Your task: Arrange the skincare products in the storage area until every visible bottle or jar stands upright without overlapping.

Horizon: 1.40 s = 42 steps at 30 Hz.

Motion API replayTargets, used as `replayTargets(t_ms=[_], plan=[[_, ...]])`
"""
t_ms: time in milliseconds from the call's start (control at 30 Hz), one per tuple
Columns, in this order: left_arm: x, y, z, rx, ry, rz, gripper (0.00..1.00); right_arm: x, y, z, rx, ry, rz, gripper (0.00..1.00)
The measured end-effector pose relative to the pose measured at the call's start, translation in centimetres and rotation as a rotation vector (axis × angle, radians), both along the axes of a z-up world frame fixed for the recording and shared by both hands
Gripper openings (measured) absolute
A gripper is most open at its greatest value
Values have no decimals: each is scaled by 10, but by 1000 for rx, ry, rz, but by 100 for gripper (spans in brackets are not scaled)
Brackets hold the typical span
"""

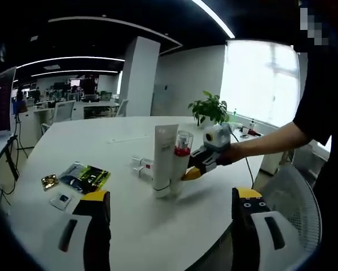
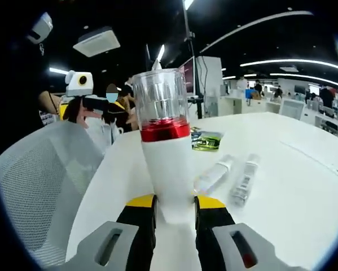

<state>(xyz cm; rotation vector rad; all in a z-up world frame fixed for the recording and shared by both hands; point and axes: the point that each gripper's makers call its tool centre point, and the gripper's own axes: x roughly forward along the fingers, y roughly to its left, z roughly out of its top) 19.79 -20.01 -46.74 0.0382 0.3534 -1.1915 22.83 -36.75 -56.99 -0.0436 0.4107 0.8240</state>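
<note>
Gripping one red-banded bottle (image 2: 166,152) upright, right tongs (image 2: 175,212), left tongs (image 1: 171,212) released, two tubes (image 2: 231,178) lying flat.

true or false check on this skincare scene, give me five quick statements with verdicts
1. The right gripper is closed on the pump bottle with the red band. True.
2. The white tube lies flat on the table. False: it stands upright beside the pump bottle.
3. Two small clear bottles lie on their sides. True.
4. The left gripper holds a jar. False: its jaws stand apart with nothing between them.
5. A potted plant stands on the table. True.
</note>
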Motion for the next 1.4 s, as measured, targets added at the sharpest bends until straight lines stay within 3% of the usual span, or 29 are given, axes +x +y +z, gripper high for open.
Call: replayTargets(t_ms=[300, 433, 767, 867, 1033, 1133, 1233, 1400], plan=[[-2, -2, -4, 12, 39, -15, 85, -23, -15, 30, 22, 63, -209, 20], [2, 1, -3, 10, 67, -4, 85, -38, -22, 52, 44, 73, -292, 28], [9, 8, 9, 38, 75, -2, 83, -62, -23, 81, 13, 55, -370, 39], [14, 12, 13, 38, 74, 10, 83, -66, -26, 91, 55, 59, -405, 41], [23, 20, 16, 47, 80, 34, 82, -77, -21, 111, 53, 58, -457, 44], [29, 25, 14, 52, 96, 49, 82, -86, -24, 114, 36, 103, -503, 51], [33, 29, 12, 51, 122, 61, 83, -96, -21, 121, 24, 87, -514, 54], [32, 31, 11, 57, 132, 65, 86, -114, -21, 117, 50, 121, -558, 70]])
